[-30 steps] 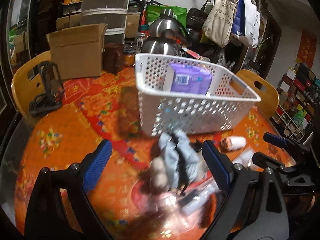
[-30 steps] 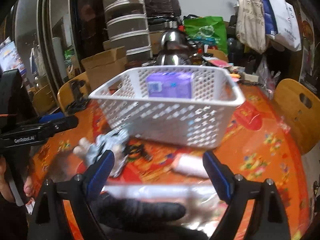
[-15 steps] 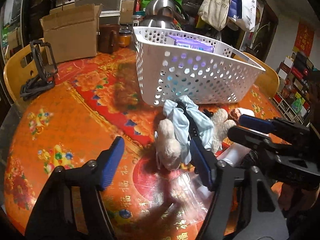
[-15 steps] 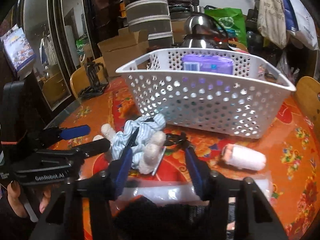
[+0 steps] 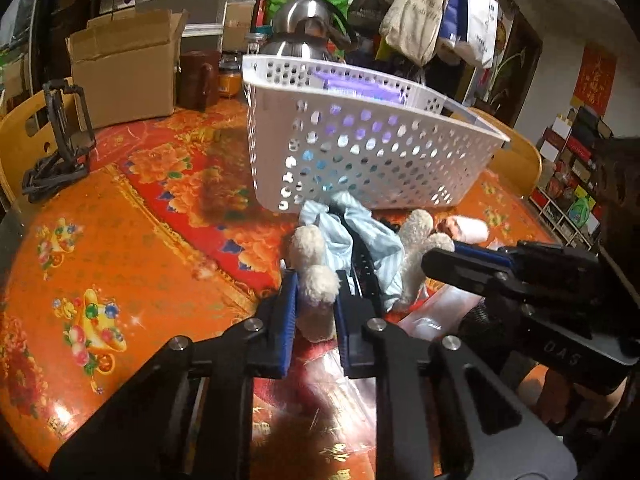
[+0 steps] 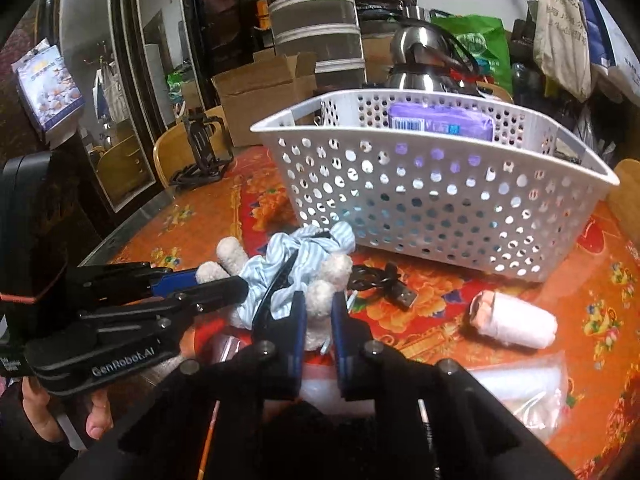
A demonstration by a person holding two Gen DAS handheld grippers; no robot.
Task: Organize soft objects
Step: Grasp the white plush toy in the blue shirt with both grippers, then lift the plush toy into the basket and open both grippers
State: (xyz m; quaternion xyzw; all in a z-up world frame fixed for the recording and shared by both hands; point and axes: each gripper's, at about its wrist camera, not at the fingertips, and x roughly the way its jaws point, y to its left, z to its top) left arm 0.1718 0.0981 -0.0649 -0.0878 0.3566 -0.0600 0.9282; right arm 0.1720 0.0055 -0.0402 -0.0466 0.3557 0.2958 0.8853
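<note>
At the centre of both wrist views, just in front of the white perforated plastic basket (image 5: 372, 152), lies the cream plush toy in a pale blue striped cloth (image 5: 352, 248), resting on the orange and red flowered tablecloth (image 5: 120, 248). My left gripper (image 5: 316, 304) has just been closing and now pinches one fuzzy limb between its blue pads; my right gripper (image 6: 318, 320) has likewise closed on another limb, low in its frame. So I judge this the grasping step, with both holds made. Next I would raise the toy evenly with both hands, clear the near rim of the basket, and lower it beside the purple packet (image 6: 440, 122) inside. The black USB cable (image 6: 380, 284) lies close and could snag.
</note>
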